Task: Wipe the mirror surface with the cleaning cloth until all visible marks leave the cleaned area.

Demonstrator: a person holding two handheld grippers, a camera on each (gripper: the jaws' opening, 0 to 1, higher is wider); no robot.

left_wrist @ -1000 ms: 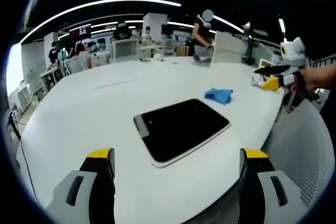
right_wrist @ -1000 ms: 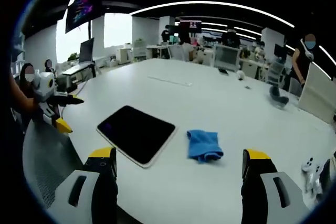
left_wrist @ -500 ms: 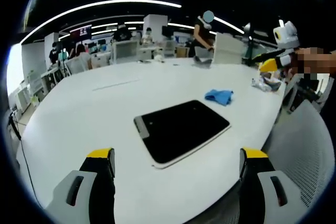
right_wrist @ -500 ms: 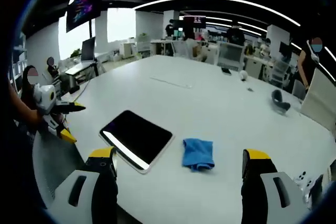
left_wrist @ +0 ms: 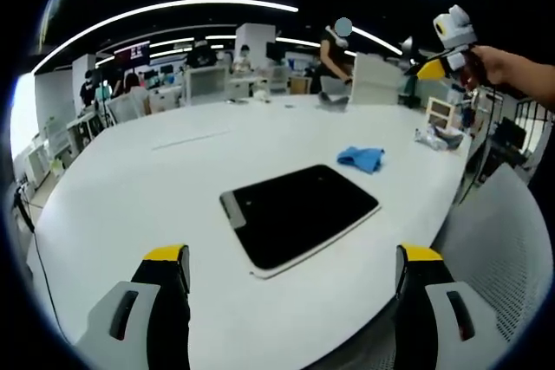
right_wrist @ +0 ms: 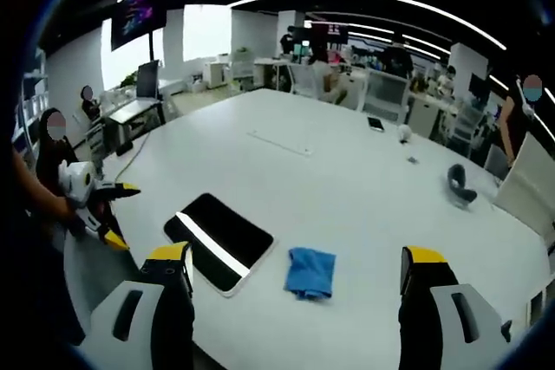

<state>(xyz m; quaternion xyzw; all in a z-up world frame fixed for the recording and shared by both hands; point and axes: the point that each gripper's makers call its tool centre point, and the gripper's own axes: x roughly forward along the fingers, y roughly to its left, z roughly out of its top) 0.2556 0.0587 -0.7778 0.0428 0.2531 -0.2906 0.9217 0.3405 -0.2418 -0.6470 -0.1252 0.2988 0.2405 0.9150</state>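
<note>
The mirror (left_wrist: 299,212), a dark rectangular slab with a pale rim, lies flat on the white table (left_wrist: 156,188) just beyond my left gripper (left_wrist: 293,259), whose jaws stand wide open and hold nothing. A crumpled blue cleaning cloth (left_wrist: 362,158) rests on the table past the mirror's far right corner. My right gripper (left_wrist: 438,56) is held high in a hand at the upper right, well above the table. In the right gripper view, the mirror (right_wrist: 217,240) and cloth (right_wrist: 310,271) lie side by side below my open right gripper (right_wrist: 295,259); the left gripper (right_wrist: 117,214) is at the left edge.
A grey mesh chair (left_wrist: 512,240) stands by the table's right edge. Small crumpled items (left_wrist: 438,137) lie near that edge. Headphones (right_wrist: 460,184) and a phone (right_wrist: 375,125) sit far across the table. People work at desks in the background.
My right gripper has risen well above the table, so the mirror and cloth look smaller and lower in its view. The left gripper has stayed still.
</note>
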